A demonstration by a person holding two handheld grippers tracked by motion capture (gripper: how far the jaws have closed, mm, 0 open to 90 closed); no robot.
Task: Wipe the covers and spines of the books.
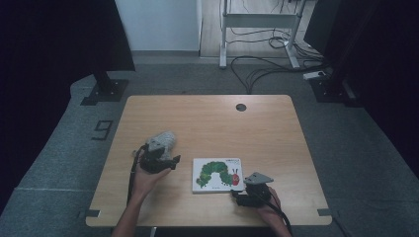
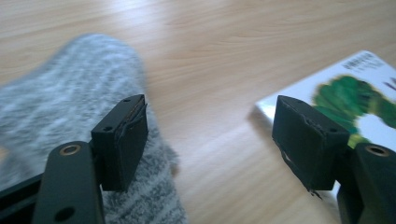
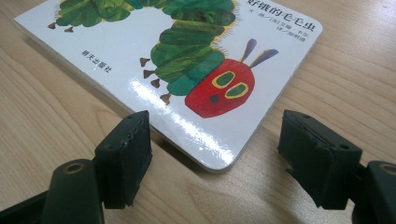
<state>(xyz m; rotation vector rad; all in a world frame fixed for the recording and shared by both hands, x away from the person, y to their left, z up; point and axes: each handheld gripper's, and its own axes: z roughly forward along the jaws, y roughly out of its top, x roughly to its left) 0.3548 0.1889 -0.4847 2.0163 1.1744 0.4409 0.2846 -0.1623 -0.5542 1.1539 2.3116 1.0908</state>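
A white picture book (image 1: pixel 217 174) with a green caterpillar on its cover lies flat on the wooden table (image 1: pixel 207 123). In the right gripper view the book (image 3: pixel 187 60) has its near corner just ahead of my right gripper (image 3: pixel 215 140), whose jaws stand open on either side of that corner without touching it. My right gripper (image 1: pixel 237 195) sits at the book's lower right. A grey knitted sock (image 1: pixel 163 140) lies left of the book. My left gripper (image 1: pixel 173 161) is beside it, open. In the left gripper view the sock (image 2: pixel 65 93) lies behind the left jaw, and bare table shows between the jaws of the gripper (image 2: pixel 210 126).
A round cable hole (image 1: pixel 240 107) sits near the table's far edge. Beyond the table are desk legs (image 1: pixel 222 49) and loose cables (image 1: pixel 267 69) on the floor. Dark stands (image 1: pixel 106 89) flank the table at the far corners.
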